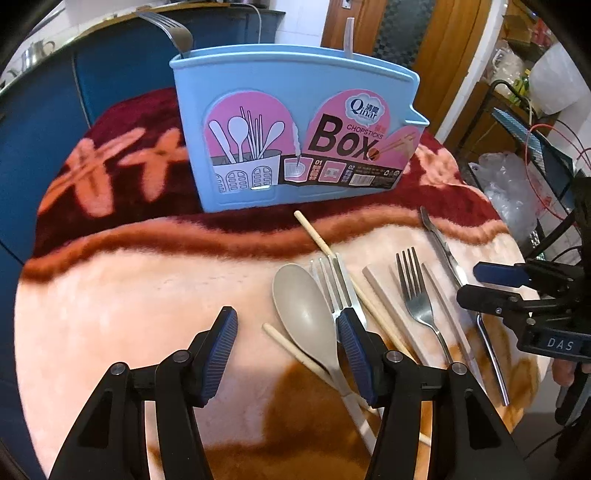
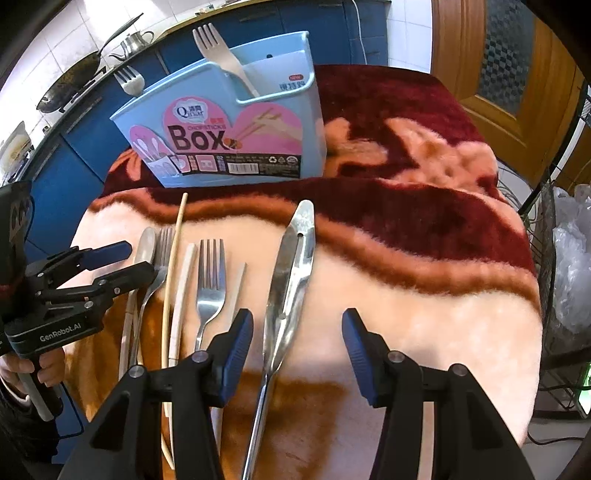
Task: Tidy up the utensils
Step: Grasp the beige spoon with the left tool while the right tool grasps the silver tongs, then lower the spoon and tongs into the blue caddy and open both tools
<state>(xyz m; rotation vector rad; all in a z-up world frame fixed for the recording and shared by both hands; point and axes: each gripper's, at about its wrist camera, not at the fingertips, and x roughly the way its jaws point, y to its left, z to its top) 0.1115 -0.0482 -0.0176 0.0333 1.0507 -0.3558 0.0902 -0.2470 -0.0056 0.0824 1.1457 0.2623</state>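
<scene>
A light blue chopsticks box stands at the back of the blanket-covered table, with a metal fork and a beige fork upright in it. On the table lie a beige spoon, a metal fork, wooden chopsticks, another metal fork, beige sticks and a metal knife. My left gripper is open, low over the spoon. My right gripper is open, its jaws either side of the knife.
The table wears a fuzzy pink, brown and dark red blanket. Blue cabinets stand behind, with a wok on the counter. A wire rack with plastic bags stands to the right, a wooden door behind.
</scene>
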